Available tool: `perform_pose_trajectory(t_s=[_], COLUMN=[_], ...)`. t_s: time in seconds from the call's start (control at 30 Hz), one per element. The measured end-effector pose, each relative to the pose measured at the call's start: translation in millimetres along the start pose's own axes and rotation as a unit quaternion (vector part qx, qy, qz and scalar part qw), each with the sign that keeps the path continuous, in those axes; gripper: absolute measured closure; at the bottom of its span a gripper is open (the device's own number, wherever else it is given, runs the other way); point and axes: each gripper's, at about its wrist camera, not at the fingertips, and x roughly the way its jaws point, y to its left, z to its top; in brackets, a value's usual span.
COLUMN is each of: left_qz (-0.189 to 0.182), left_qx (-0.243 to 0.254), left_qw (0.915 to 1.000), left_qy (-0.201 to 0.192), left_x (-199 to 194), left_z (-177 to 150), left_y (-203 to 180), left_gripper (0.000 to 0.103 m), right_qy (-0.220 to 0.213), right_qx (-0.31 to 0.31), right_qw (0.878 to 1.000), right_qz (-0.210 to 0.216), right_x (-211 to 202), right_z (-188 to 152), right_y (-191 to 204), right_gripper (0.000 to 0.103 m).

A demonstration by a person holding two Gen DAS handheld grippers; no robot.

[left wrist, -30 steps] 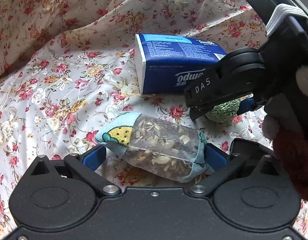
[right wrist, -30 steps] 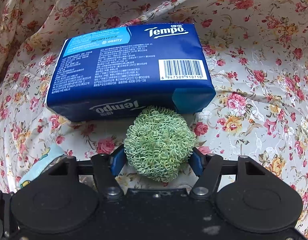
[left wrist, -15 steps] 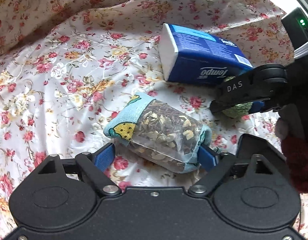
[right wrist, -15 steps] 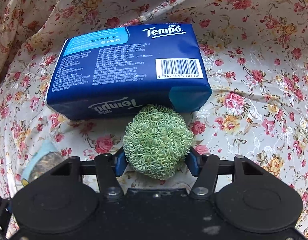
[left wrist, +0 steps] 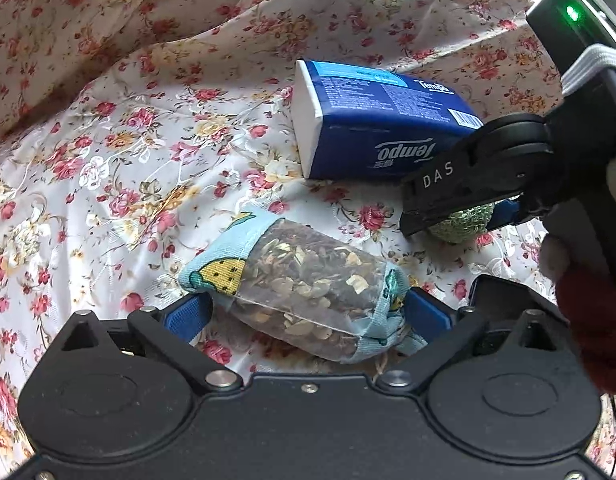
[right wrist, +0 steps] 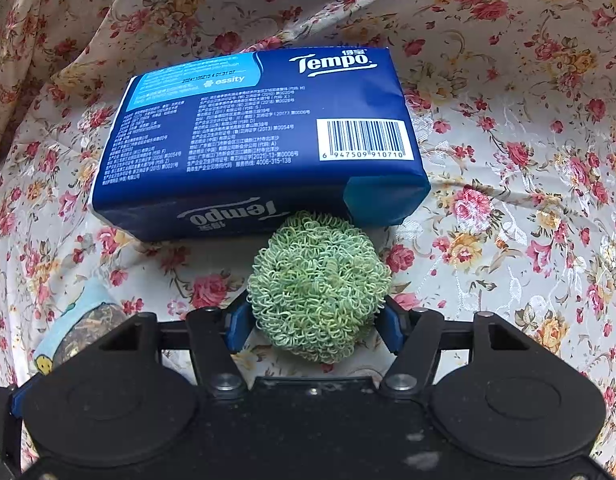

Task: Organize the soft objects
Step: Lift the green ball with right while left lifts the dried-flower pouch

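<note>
My left gripper (left wrist: 308, 310) is shut on a clear sachet of dried herbs (left wrist: 308, 288) with light blue cloth ends, held just over the floral cloth (left wrist: 127, 184). My right gripper (right wrist: 314, 320) is shut on a green curly scrubber ball (right wrist: 318, 284), right in front of a blue Tempo tissue pack (right wrist: 259, 136). In the left wrist view the right gripper (left wrist: 488, 220) sits at the right with the green ball (left wrist: 464, 220) half hidden under it, and the tissue pack (left wrist: 380, 128) lies behind. The sachet's corner (right wrist: 79, 320) shows at the lower left of the right wrist view.
The floral cloth (right wrist: 528, 200) covers the whole surface and rises in folds at the back and left. A hand in a dark red and white glove (left wrist: 588, 320) holds the right gripper.
The left gripper has drawn back and swung with the sachet, so the tissue pack looks farther off. The right gripper and green ball have hardly moved.
</note>
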Motion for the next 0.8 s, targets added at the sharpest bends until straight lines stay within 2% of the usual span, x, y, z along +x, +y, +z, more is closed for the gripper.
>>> perform_pose_trajectory(t_s=[0.23, 0.3, 0.37, 0.43, 0.6, 0.8], left_qz=[-0.011, -0.028, -0.046, -0.061, -0.060, -0.089], left_qx=[-0.005, -0.009, -0.009, -0.010, -0.006, -0.004], left_qw=[0.9999, 0.9996, 0.9989, 0.9981, 0.9981, 0.9958], left_qy=[0.008, 0.000, -0.002, -0.003, -0.011, -0.024], left_x=[8.4, 7.2, 4.3, 1.2, -3.3, -20.7], left_z=[1.5, 1.1, 1.4, 1.5, 0.1, -1.1], left_y=[-0.7, 0.7, 0.6, 0.2, -1.7, 1.2], left_gripper=[0.004, 0.017, 0.037, 0.045, 0.049, 0.050], right_qy=[0.000, -0.002, -0.005, -0.010, -0.024, -0.067], right_qx=[0.001, -0.001, -0.005, -0.004, 0.019, 0.016], right_qw=[1.000, 1.000, 1.000, 1.000, 0.999, 0.997], right_qz=[-0.004, -0.005, -0.004, 0.000, 0.017, 0.027], right_x=[-0.9, -1.4, -3.3, -5.5, -13.5, -41.6], right_z=[-1.5, -2.1, -3.2, -4.6, -9.1, -18.0], right_y=[1.7, 2.6, 2.4, 1.4, -7.2, -11.7], right_gripper=[0.041, 0.044, 0.047, 0.049, 0.051, 0.051])
